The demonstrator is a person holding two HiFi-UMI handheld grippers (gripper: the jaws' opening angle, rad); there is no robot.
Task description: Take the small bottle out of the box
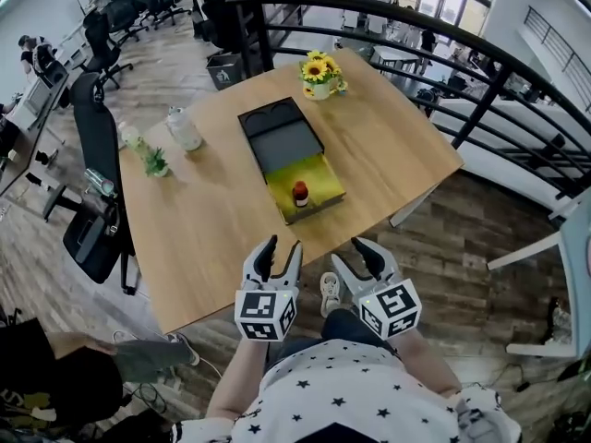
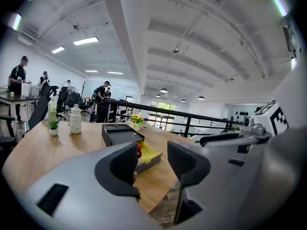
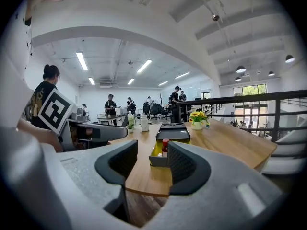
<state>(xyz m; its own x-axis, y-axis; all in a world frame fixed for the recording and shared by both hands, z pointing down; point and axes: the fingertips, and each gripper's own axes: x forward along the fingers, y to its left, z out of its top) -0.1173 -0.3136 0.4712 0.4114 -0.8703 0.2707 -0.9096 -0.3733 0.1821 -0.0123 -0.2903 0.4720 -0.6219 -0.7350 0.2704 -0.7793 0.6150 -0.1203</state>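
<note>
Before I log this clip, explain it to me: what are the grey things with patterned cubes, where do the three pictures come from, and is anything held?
No robot here: a person holds a two-jaw tool in each hand; the cubes belong to them. One picture is from a head camera looking down at the left tool and right tool; the other two are from cameras riding on each tool. Both tools are open and empty, near the wooden table's edge. On it: a black box, open at its near end and yellow inside, a small red-capped bottle standing in it, potted sunflowers, a white jar, a little plant.
</note>
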